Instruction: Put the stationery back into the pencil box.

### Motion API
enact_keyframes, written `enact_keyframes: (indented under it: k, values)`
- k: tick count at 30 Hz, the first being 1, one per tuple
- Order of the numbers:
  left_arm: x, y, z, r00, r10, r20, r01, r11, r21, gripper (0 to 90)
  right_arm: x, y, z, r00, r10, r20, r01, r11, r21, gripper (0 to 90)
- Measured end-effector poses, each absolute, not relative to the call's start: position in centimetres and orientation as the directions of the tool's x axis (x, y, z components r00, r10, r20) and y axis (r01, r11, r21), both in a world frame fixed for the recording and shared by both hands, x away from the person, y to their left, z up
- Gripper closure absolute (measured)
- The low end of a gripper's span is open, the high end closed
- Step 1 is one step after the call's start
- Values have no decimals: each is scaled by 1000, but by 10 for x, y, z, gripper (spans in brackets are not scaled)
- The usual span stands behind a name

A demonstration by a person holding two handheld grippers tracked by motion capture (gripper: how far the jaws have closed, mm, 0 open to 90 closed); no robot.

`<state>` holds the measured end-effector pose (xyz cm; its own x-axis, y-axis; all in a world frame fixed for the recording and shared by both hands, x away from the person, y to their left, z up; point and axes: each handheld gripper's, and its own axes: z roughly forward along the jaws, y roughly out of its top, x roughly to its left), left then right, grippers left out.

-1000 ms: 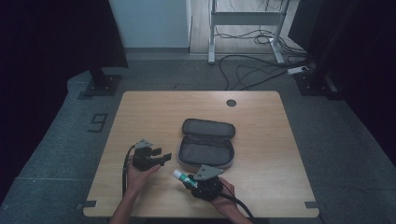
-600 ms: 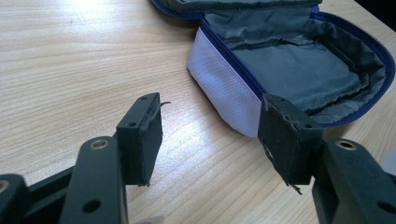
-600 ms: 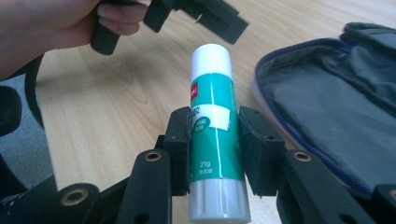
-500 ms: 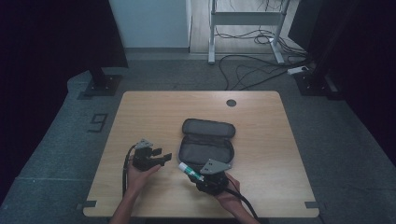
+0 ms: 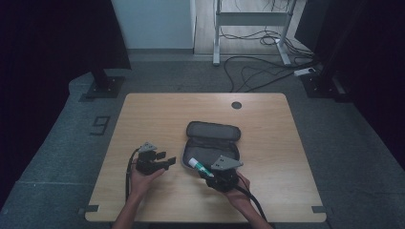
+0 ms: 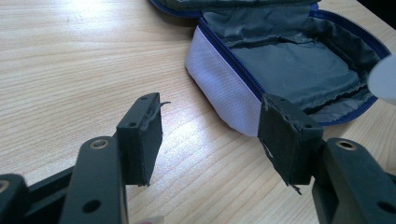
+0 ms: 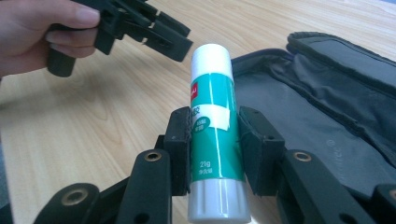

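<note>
the right gripper (image 7: pixel 215 140) is clenched on one glue stick (image 7: pixel 212 116), green with a white cap, at the centre of the right gripper view, its label plain there; in the high view the stick is a small sliver at the case's near edge; one open pencil case (image 5: pixel 210 140) lies mid-table (image 5: pixel 267 114); the left gripper (image 6: pixel 210 135) stands released, nothing between the pads, and its view shows the case's grey lining at upper right; two grippers, two hands.

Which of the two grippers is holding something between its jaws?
The right gripper: it clamps a green glue stick. The left gripper is open.
</note>
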<state>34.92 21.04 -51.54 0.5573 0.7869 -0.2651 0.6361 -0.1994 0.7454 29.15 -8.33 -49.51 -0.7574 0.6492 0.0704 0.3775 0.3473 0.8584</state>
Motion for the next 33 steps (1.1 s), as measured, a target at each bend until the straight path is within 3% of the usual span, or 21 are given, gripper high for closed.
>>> enact_keyframes:
  k: [33]
  values:
    - [348,212,-514,560,784,-267,635,-200,746,405,343,-100,-509,-664,743,85,456,312,834,649]
